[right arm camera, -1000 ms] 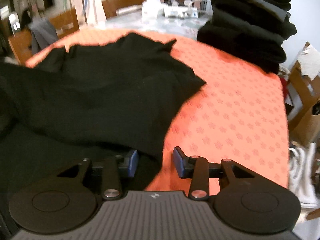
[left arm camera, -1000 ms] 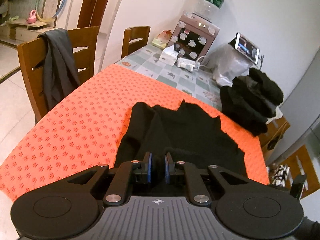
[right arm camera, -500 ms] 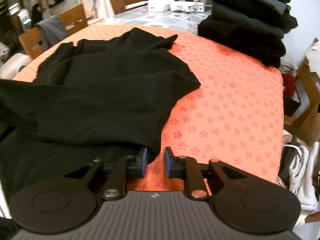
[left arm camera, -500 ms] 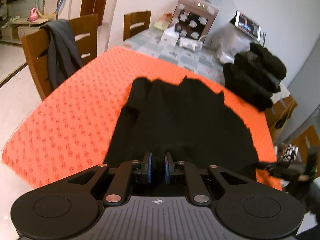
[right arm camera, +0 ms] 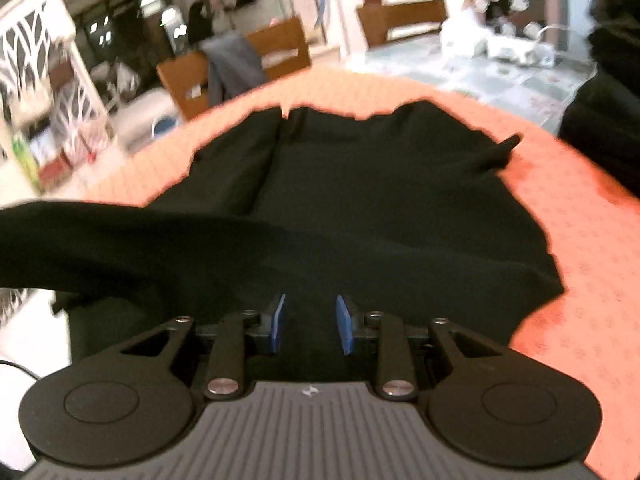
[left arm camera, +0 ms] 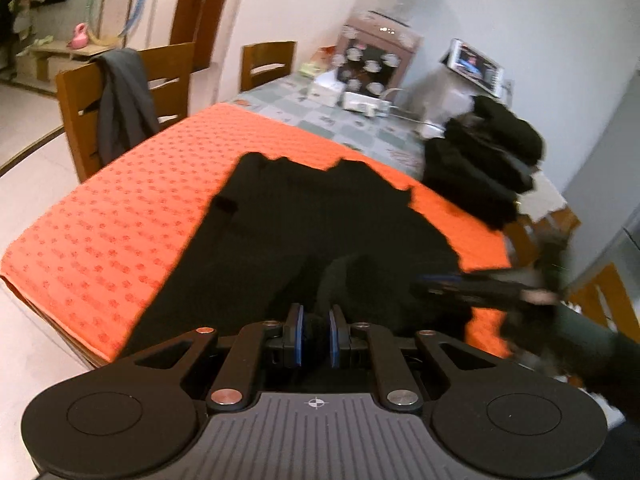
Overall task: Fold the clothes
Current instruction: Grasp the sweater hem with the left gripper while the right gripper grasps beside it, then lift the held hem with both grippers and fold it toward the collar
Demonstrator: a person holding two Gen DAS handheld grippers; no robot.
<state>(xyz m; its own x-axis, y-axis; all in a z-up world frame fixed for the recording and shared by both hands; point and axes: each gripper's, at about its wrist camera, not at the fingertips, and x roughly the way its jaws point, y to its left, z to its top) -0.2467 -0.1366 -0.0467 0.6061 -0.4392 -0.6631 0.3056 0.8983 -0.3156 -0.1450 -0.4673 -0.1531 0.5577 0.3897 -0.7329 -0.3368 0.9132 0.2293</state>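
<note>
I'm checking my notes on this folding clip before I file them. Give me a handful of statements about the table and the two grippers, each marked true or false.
1. The black garment lies spread on an orange cloth. True.
2. The left gripper is wide open and empty. False: its jaws are pinched on a fold of the black garment.
3. A pile of dark clothes sits at the far right of the table. True.
4. The chair beside the table is bare. False: a grey garment hangs over its back.
5. The right gripper hovers over bare orange cloth. False: it is over the black garment.
</note>
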